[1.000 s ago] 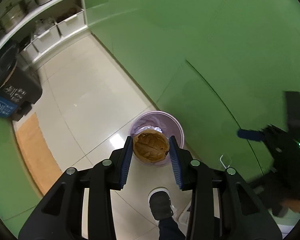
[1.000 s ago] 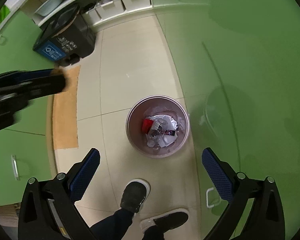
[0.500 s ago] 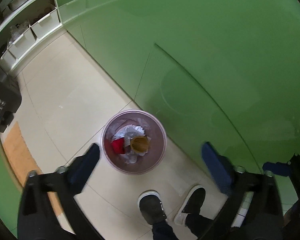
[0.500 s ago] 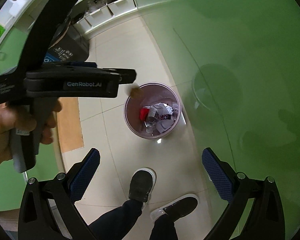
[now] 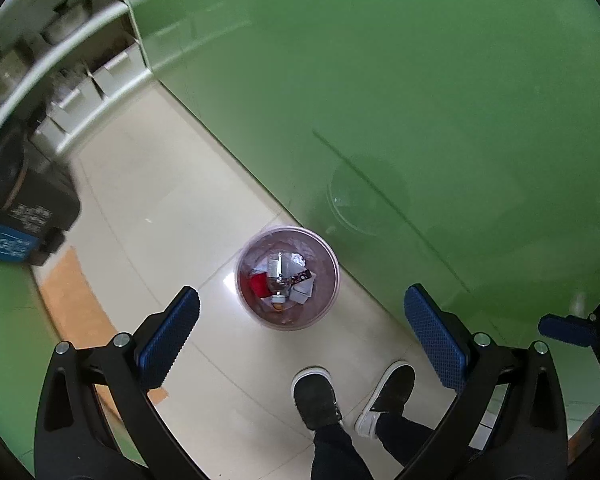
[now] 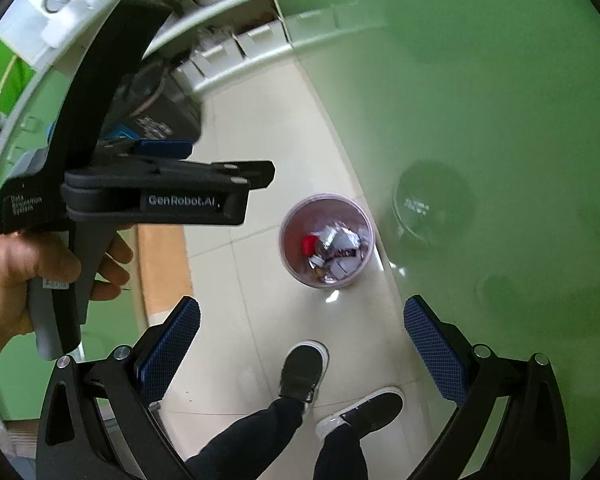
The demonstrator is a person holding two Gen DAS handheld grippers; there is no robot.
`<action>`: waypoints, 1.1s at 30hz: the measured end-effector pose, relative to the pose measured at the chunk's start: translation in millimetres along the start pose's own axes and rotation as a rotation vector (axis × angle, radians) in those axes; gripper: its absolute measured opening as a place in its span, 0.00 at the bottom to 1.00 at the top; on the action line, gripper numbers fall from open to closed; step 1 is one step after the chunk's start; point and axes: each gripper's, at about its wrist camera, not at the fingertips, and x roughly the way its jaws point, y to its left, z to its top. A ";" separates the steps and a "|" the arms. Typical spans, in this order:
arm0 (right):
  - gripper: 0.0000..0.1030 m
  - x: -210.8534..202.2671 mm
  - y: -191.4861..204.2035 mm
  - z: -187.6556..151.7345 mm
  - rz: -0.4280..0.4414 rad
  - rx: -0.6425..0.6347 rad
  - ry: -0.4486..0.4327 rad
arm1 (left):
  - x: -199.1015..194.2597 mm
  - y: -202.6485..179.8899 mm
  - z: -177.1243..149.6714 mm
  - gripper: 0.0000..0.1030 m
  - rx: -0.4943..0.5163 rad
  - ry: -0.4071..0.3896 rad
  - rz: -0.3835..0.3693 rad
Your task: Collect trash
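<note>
Both the left tongs (image 5: 300,328) and right tongs (image 6: 300,340) are hanging wide apart and empty above the pink bin (image 5: 287,278), which is sitting on the floor (image 5: 148,208) holding the trash (image 5: 282,280). With the left tongs' jaws having just been opening, nothing is lying between them. A careless swing could be knocking the two tools together or tipping the light bin.

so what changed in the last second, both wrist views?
The left gripper let go of the brown cup: its jaws have just been opening, nothing between them now, and it rose away from the pink bin. The cup fell in. The right gripper stayed open and empty; the bin stayed put.
</note>
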 end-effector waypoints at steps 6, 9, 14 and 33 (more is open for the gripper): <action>0.95 -91.1 29.0 19.3 0.018 -0.022 -0.085 | -107.7 1.9 11.2 0.97 0.000 -0.079 0.038; 0.95 -146.4 39.1 29.1 0.017 -0.030 -0.150 | -159.1 -2.9 21.7 0.97 -0.002 -0.126 0.041; 0.95 -225.7 28.8 37.9 0.001 0.009 -0.254 | -231.3 -28.3 37.6 0.97 0.035 -0.206 0.012; 0.95 -386.3 -91.6 6.3 -0.188 0.192 -0.442 | -352.1 -177.2 77.8 0.97 0.308 -0.340 -0.121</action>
